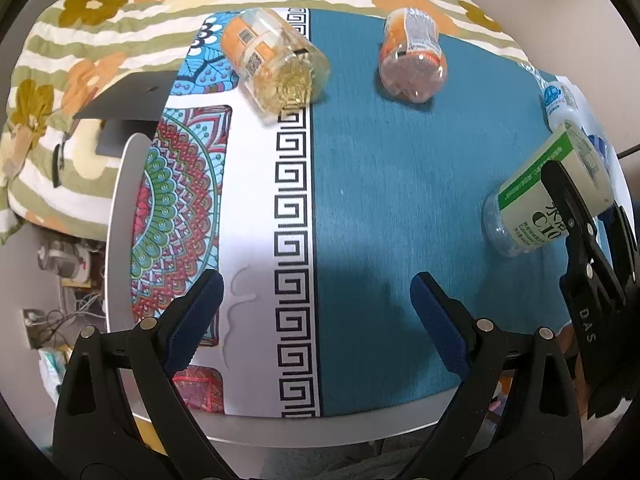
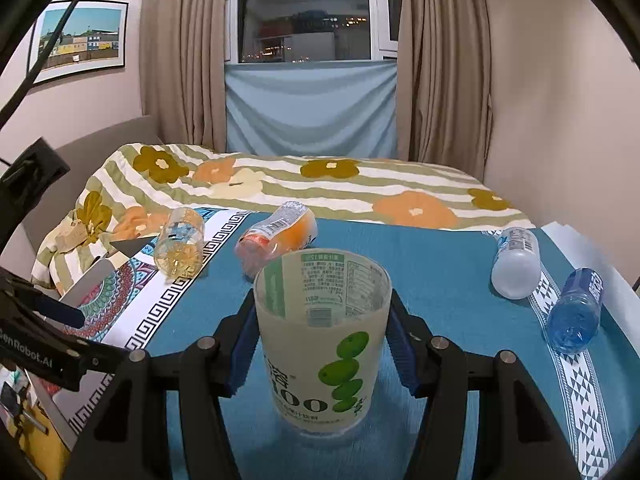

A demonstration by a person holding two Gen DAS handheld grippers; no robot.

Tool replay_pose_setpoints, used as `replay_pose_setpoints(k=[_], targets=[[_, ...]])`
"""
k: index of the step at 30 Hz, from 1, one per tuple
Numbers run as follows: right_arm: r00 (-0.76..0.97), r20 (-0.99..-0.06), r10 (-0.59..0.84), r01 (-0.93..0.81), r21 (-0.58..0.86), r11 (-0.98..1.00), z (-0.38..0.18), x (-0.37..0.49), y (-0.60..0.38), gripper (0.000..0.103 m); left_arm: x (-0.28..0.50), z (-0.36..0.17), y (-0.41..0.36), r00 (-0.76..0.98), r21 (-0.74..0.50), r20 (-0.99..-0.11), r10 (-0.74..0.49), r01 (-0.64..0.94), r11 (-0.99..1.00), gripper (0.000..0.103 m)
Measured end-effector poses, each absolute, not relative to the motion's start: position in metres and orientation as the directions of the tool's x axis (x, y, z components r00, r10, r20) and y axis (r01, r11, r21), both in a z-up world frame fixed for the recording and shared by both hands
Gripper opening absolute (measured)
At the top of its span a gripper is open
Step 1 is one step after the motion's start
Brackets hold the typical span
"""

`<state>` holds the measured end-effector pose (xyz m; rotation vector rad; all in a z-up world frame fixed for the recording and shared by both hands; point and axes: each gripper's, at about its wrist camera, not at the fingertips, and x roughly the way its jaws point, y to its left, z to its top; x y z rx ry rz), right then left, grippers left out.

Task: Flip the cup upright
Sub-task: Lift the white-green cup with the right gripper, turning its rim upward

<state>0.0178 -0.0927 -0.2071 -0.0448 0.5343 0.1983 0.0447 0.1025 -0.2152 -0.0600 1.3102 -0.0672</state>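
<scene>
A frosted plastic cup with green print [image 2: 322, 340] stands upright on the blue cloth, mouth up. My right gripper [image 2: 322, 344] has its blue pads against both sides of the cup. The same cup shows in the left wrist view [image 1: 548, 192] at the right edge, with the right gripper's black finger across it. My left gripper [image 1: 316, 320] is open and empty above the table's near edge. A yellow cup [image 1: 276, 64] and an orange cup [image 1: 412, 60] lie on their sides further back.
A white cup [image 2: 516, 264] and a blue cup [image 2: 576, 312] lie on their sides at the table's right. A bed with a flowered quilt [image 2: 320, 184] runs behind the round table [image 1: 120, 200]. A dark flat object [image 1: 128, 96] rests at the table's left.
</scene>
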Motion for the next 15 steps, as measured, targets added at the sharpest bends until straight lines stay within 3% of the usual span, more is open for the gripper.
replay_pose_setpoints(k=[15], targets=[[0.845, -0.509, 0.162, -0.190, -0.003, 0.982, -0.215, 0.004, -0.090, 0.060, 0.038, -0.218, 0.093, 0.252, -0.079, -0.964, -0.083, 0.023, 0.997, 0.100]])
